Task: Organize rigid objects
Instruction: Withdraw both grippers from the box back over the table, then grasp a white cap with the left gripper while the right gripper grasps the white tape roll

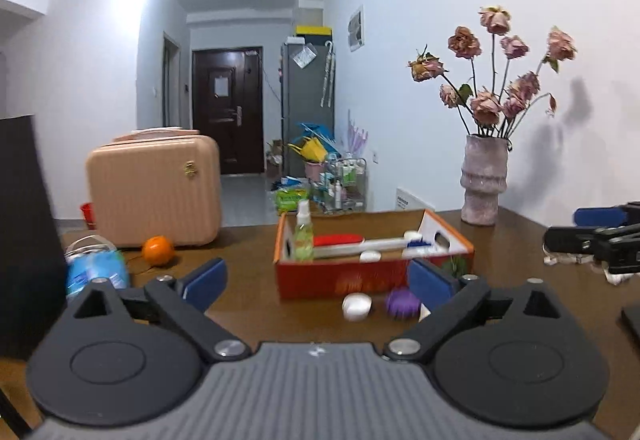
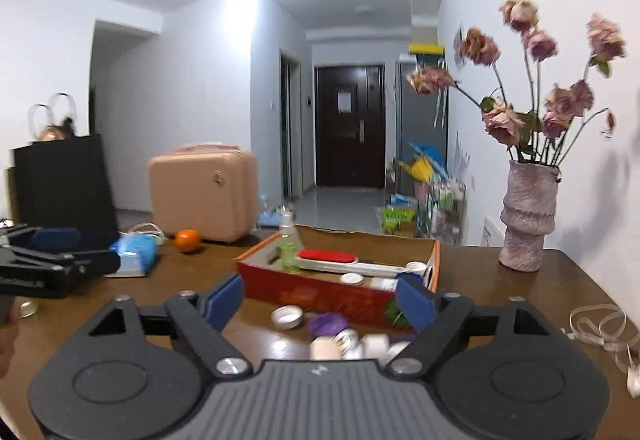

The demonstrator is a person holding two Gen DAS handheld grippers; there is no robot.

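Two hand-held grippers hover side by side above a dark brown wooden table (image 1: 248, 304), both aimed at an open red-and-orange cardboard box (image 1: 340, 280) near the table's middle. The left gripper (image 1: 316, 276) stands with its blue-padded jaws spread wide and nothing between them; the right gripper (image 2: 320, 298) is likewise wide open and empty. Inside the box lie a clear spray bottle of green liquid (image 1: 303, 236) standing at the left end, a white brush with a red top (image 1: 340, 242) lying lengthwise, a white round cap (image 1: 369, 255) and a white-and-blue item (image 1: 418, 240) at the right end, too blurred to identify. On the table just in front of the box rest a white round lid (image 1: 356, 306) and a purple spiky ball (image 1: 402, 303), close together; the right wrist view shows further small white containers (image 2: 352, 346) nearer the camera, blurred. An orange fruit (image 1: 158, 250) sits to the left of the box, beside a pink ribbed hard-shell case (image 1: 154, 192) and a blue-and-white plastic package (image 1: 96, 272). A textured pinkish ceramic vase (image 1: 482, 180) of dried pink roses (image 1: 496, 72) stands at the table's far right corner against the white wall, well apart from the box. A loose white ribbon (image 2: 600, 328) lies on the table at the right edge.
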